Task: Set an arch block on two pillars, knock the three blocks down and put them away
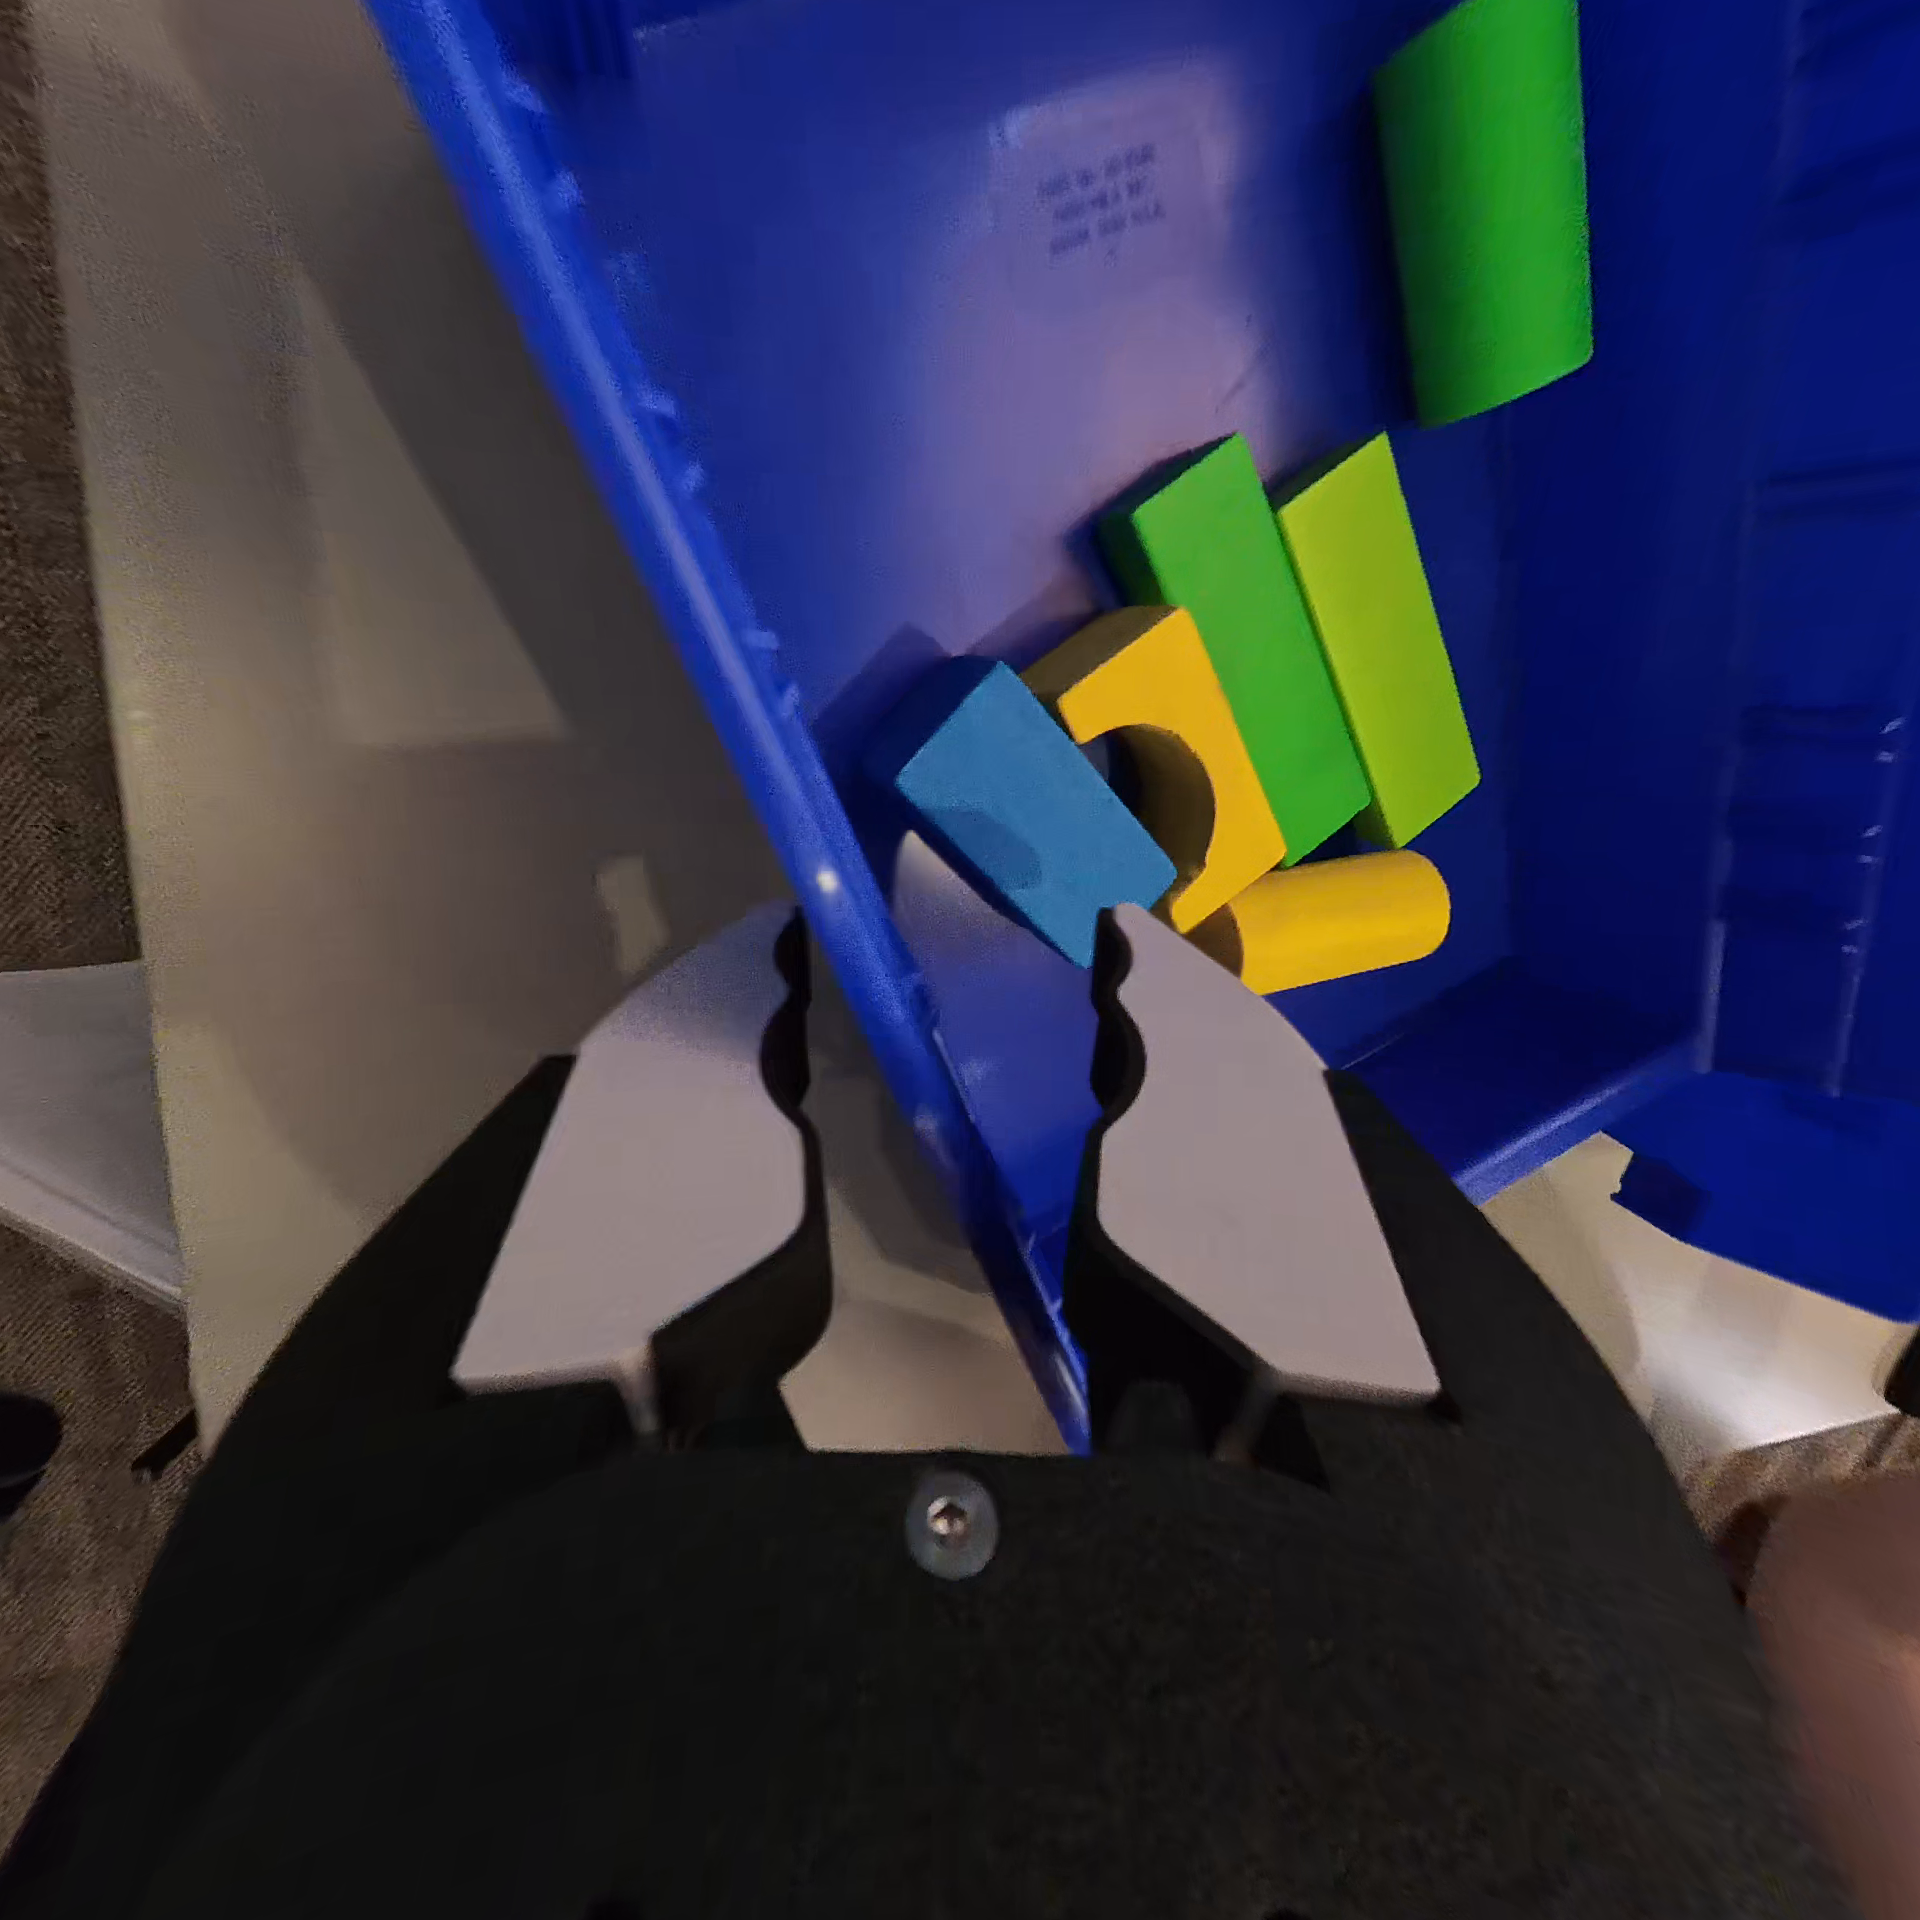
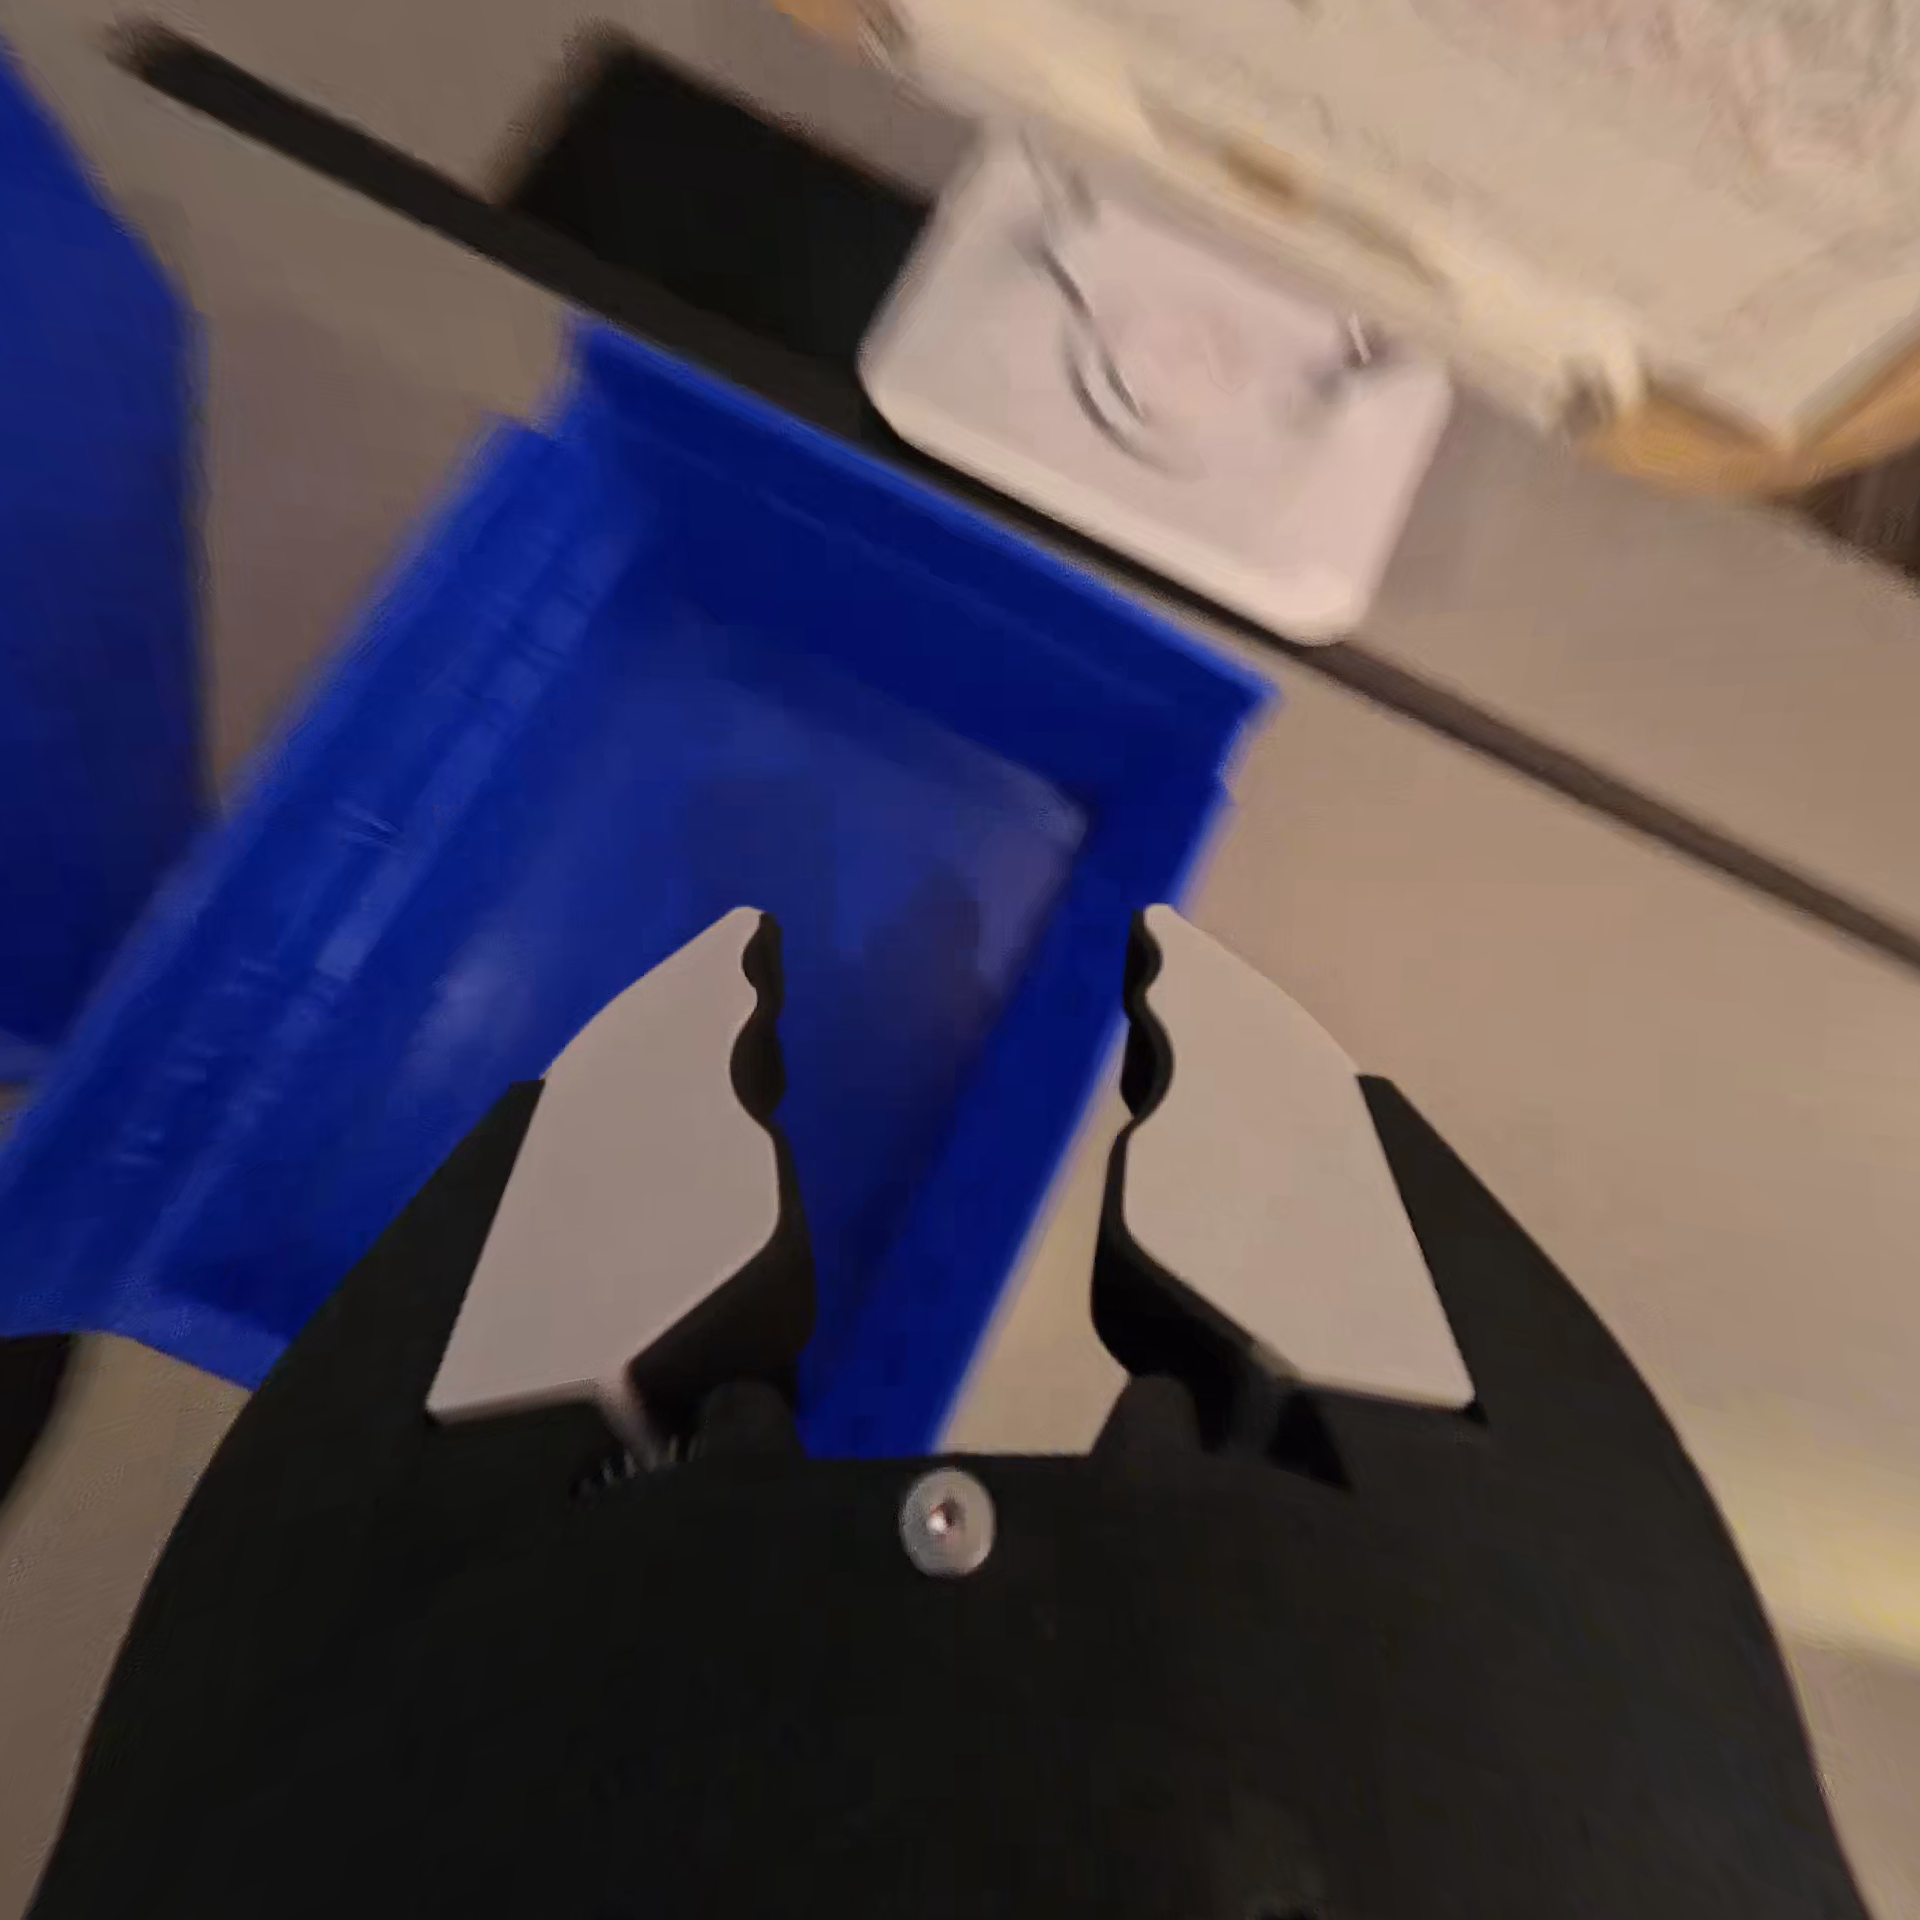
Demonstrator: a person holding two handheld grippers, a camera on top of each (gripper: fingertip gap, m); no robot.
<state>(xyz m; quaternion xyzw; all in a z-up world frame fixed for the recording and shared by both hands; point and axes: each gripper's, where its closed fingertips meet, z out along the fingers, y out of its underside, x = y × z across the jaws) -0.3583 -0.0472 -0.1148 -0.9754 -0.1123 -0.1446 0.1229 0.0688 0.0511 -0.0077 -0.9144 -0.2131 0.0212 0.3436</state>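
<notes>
Left wrist view: the left gripper (image 1: 951, 920) is straddling the side wall of a blue bin (image 1: 727, 582), one finger outside, the other inside; the jaws are standing partly apart with the wall running between them, and whether they are pinching it I cannot tell. Inside the bin, blocks are lying in a cluster at about one o'clock from the fingertips: a blue block (image 1: 1029, 805) touching the tip of the inside finger, a yellow arch block (image 1: 1174, 748) just behind it, a yellow cylinder (image 1: 1340, 914) at its three o'clock, and two green rectangular blocks, one dark (image 1: 1236, 644), one lighter (image 1: 1371, 634), leaning side by side against the arch. A larger green curved block (image 1: 1486, 208) is lying apart at twelve o'clock. A pale table surface (image 1: 312, 520) is showing at nine o'clock. Right wrist view, blurred: no blocks are showing here. The right gripper (image 2: 951, 925) is hanging open and holding nothing, above a second blue bin (image 2: 343, 987) whose floor looks bare. A white tray (image 2: 1164, 416) is sitting at one o'clock, beyond a dark strip (image 2: 1558, 769), and part of another blue container (image 2: 83, 582) is showing at nine o'clock.
</notes>
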